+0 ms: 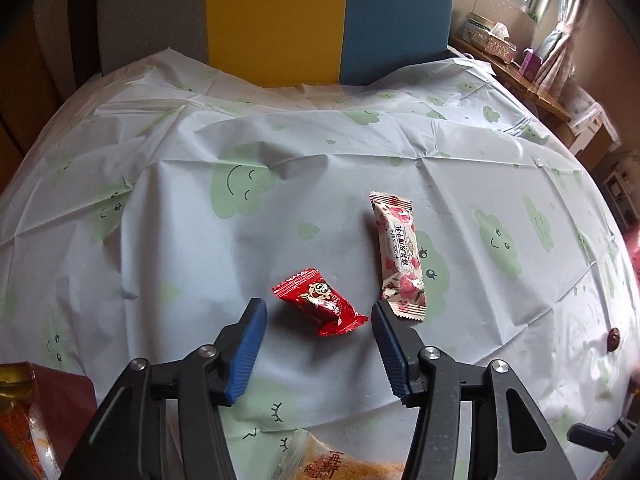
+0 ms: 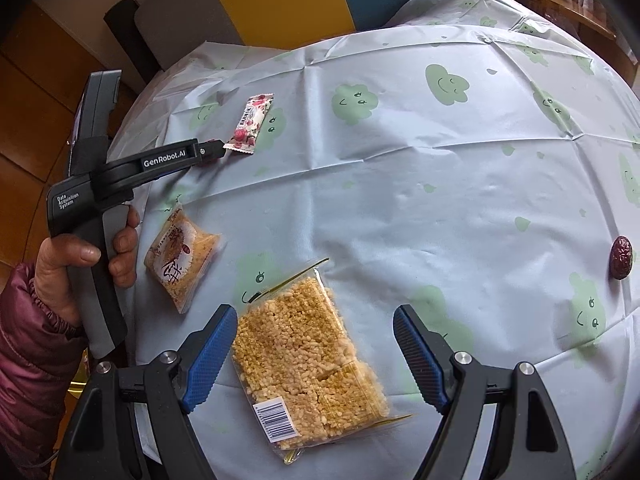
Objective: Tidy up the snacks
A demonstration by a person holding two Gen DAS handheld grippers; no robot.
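Note:
A red wrapped candy (image 1: 320, 304) lies on the table's cloud-print cloth (image 1: 200, 240), between the blue fingertips of my left gripper (image 1: 317, 306). The gripper is open and its pads stand clear of the candy on both sides. Just to the right lies a white bar with a rose print (image 1: 402, 256), also seen in the right wrist view (image 2: 250, 122) beyond the left gripper's tip (image 2: 212, 152). My right gripper (image 2: 315, 312) is open above a clear pack of puffed rice cakes (image 2: 308, 360), not touching it.
An orange pastry packet (image 2: 180, 256) lies left of the rice cakes, near the hand (image 2: 80, 256) holding the left gripper. A red date (image 2: 621, 258) sits at the far right. A red box (image 1: 60, 400) stands at the table's near left. A yellow and blue chair back (image 1: 320, 20) rises behind.

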